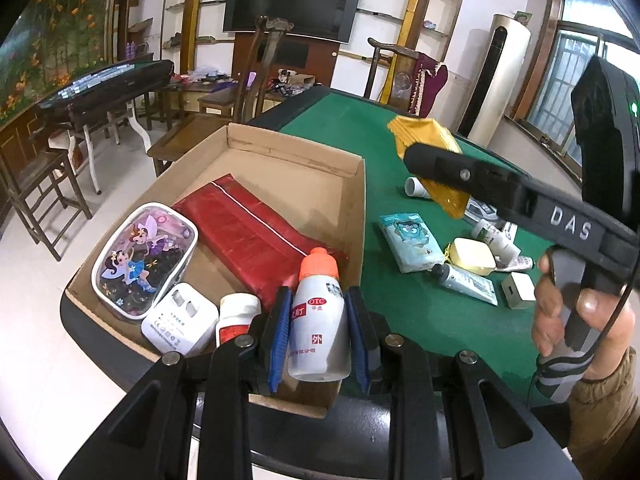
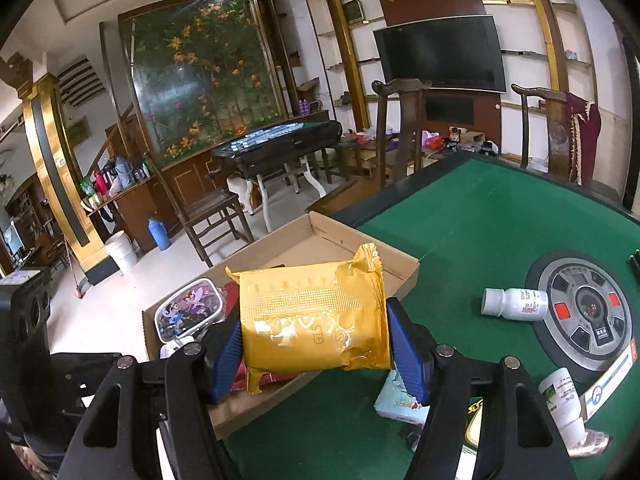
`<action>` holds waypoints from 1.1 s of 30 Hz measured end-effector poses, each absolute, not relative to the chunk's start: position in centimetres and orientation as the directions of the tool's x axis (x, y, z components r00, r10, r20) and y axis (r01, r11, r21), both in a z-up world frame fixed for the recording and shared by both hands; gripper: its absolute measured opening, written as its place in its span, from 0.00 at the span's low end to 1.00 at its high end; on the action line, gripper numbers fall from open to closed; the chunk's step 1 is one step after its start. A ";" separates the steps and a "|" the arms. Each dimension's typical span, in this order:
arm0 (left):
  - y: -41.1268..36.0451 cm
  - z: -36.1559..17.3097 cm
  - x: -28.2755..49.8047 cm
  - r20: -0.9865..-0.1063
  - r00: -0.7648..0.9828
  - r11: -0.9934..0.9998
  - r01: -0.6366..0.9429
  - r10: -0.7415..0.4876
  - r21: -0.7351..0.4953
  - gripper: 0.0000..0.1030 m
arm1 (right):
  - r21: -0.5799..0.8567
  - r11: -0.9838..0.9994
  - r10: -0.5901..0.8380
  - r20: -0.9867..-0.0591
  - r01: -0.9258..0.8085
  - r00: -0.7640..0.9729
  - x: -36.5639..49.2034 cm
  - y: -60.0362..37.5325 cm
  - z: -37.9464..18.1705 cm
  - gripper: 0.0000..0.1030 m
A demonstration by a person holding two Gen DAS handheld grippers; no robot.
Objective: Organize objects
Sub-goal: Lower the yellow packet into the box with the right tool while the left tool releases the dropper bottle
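In the cardboard box point(image 1: 256, 168) at the centre of the left view lie one red pouch point(image 1: 256, 236), one cartoon case point(image 1: 144, 256), one white plug point(image 1: 180, 320) and one small jar point(image 1: 236, 316). On the green table point(image 2: 480, 224) in the right view, one white bottle point(image 2: 514, 304) lies at mid right and one more stands at the lower right point(image 2: 560, 404). Two grippers each hold one thing: one orange-capped bottle point(image 1: 318, 312) and one gold packet point(image 2: 314, 316).
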State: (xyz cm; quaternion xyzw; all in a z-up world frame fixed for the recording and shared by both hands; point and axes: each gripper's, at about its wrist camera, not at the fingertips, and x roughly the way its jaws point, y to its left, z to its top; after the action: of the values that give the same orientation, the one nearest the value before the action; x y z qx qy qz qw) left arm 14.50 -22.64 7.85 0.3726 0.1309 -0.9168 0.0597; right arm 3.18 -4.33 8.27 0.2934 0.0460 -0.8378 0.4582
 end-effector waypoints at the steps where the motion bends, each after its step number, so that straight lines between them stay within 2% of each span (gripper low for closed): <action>1: -22.7 7.9 14.4 -0.698 -0.716 -0.958 0.206 -0.010 -0.198 0.26 | 0.192 -0.576 -0.740 -0.536 0.795 -0.407 3.1 -4.3 8.2 0.68; 11: -22.6 7.2 14.1 -0.698 -0.715 -0.957 0.186 0.023 -0.222 0.26 | 0.193 -0.581 -0.730 -0.552 0.791 -0.402 2.9 -5.1 7.7 0.68; 18: -22.6 6.8 13.7 -0.697 -0.716 -0.956 0.173 0.043 -0.237 0.26 | 0.264 -0.552 -0.783 -0.489 0.791 -0.384 2.0 -7.9 10.2 0.68; 33: -23.3 6.1 13.4 -0.696 -0.715 -0.949 0.177 0.057 -0.260 0.26 | 0.254 -0.591 -0.737 -0.556 0.766 -0.384 0.1 -8.8 7.4 0.69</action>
State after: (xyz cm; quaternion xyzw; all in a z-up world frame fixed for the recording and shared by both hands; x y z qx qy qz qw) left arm 13.42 -23.32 6.11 0.3759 0.1556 -0.9129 0.0326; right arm 0.08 -8.84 7.45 0.3222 0.0222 -0.8316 0.4518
